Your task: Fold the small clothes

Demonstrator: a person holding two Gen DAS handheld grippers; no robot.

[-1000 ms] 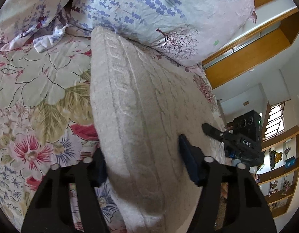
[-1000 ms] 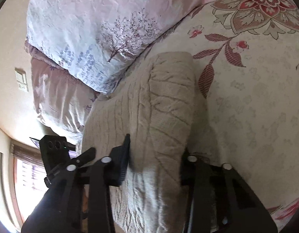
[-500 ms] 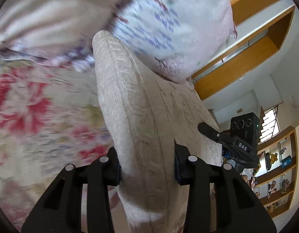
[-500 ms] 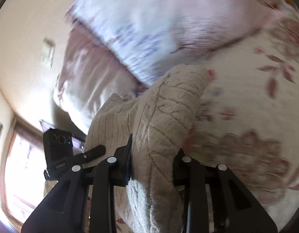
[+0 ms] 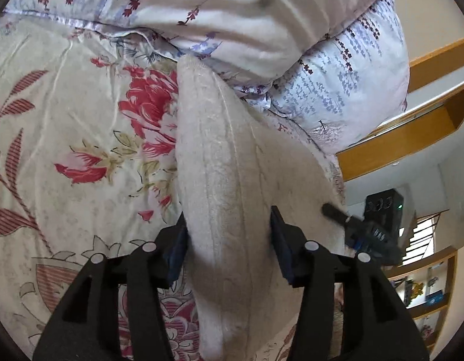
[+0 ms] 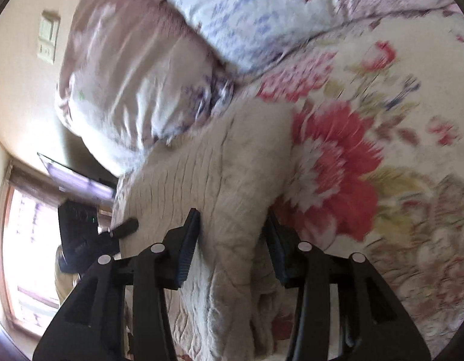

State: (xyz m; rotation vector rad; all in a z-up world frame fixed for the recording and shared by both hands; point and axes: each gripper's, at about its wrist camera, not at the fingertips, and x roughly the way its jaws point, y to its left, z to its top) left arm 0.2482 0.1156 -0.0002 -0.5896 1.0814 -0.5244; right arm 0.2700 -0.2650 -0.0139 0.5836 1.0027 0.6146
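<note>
Left gripper (image 5: 228,243) points forward and down over the bed, its black fingers (image 5: 171,249) straddling a thick fold of the beige knit garment (image 5: 228,162). Jaws have just been opening; they stand at a middling width, with the knit bunched between them. The left pad touches the fabric, the right pad looks just off it, so a firm pinch can't be confirmed.

Right gripper (image 6: 232,243) has the same pose, angled down, with its fingers (image 6: 188,246) either side of another thick fold of the same garment (image 6: 232,162). Its jaws have also just been opening, medium gap, knit filling most of it. The frame is motion-blurred; whether the pads press is unclear.

The garment spans between the two grippers and lies on the floral bedspread (image 5: 66,126), its far end touching the pillows (image 5: 232,18) at the head of the bed. In the left view the other gripper sits at the right edge of the cloth; in the right view the other one is at the left edge.

A wooden shelf (image 5: 412,138) is at right in the left view, a wall switch (image 6: 48,37) at upper left in the right view.
</note>
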